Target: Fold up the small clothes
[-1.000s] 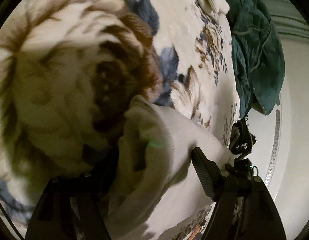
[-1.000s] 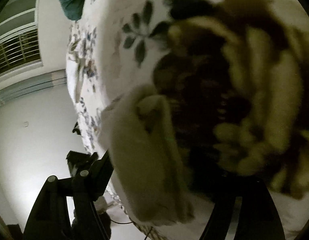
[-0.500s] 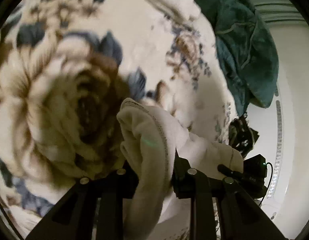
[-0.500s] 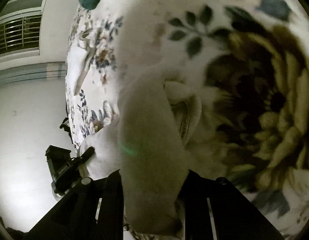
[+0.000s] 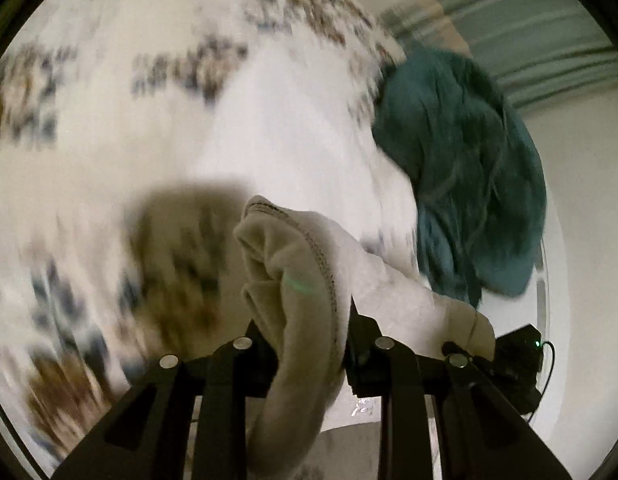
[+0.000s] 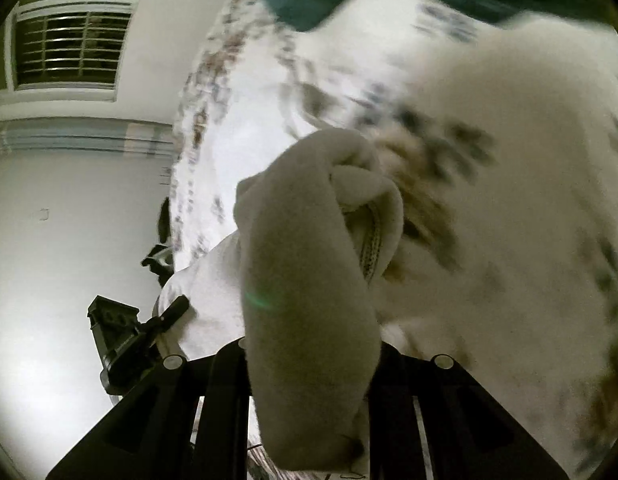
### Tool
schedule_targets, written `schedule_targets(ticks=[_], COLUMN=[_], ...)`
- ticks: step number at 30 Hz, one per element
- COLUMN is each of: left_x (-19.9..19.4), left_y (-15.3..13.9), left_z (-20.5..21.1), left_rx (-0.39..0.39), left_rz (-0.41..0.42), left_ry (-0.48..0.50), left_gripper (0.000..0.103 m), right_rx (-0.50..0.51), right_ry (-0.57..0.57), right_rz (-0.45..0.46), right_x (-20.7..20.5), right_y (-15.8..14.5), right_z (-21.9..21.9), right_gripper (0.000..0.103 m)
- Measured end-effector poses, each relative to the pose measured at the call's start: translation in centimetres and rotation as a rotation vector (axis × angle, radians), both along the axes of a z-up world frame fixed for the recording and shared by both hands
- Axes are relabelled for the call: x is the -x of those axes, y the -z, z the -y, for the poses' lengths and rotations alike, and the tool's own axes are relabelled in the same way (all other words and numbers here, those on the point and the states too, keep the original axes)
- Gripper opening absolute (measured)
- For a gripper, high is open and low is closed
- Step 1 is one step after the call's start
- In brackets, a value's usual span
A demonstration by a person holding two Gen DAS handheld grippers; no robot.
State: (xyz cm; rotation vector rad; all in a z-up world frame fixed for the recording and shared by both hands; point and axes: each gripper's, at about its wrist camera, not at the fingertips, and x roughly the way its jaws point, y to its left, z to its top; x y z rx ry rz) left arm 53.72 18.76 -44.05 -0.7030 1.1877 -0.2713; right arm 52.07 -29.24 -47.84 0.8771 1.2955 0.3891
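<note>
Above floral bedding (image 5: 109, 160), both tongs stretch cream garment (image 5: 301, 280) sideways between them.

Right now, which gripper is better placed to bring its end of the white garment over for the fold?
Hard to call, probably neither. The left gripper and the right gripper are each shut on a bunched end of the white garment, lifted above the floral bedspread.

One cream garment (image 5: 305, 280), bunched ahead of two grippers, left gripper (image 5: 309, 344) and right gripper (image 6: 309, 364); one teal cloth (image 5: 469, 168) beyond; one floral bedcover (image 5: 149, 120), apparently, though blurred.
</note>
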Motion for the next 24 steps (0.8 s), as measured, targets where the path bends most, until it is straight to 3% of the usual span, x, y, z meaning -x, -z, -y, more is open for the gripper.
schedule_targets(ticks=[5,9,15,18,20,24], left_x=[-9.6,-16.4,-20.6,-20.1,-19.4,-16.9], left_y=[0.2,2.4,6.6,6.6,6.0,4.4], left_z=[-3.4,-4.1,-3.3,-2.7,-2.4,-1.4], left_rx=[-0.056,-0.128,-0.286,-0.359,-0.419,-0.532], left_rz=[0.03,0.019,-0.087,-0.074,-0.067,-0.04], left_ry=[-0.054,-0.041,0.0,0.009,-0.006,-0.026], left_gripper=[0.022,0.022,0.028,0.037,0.061,0.089], right_rx=[-0.011,0.011,0.122,0.222,0.326,0.63], right_ry=[-0.014,-0.019,-0.049,-0.062,-0.073,-0.096], right_rz=[0.043,0.042,-0.008,-0.032,-0.032,0.019], right_x=[-10.3,-18.3,-24.7,-24.8,-24.3,-22.3], right_y=[-0.3,0.8,4.1,5.0,5.1,3.4], right_z=[-4.7,-7.5,-9.0,-9.0,-8.9,-9.6], right_gripper=[0.018,0.018,0.02,0.043,0.059,0.081])
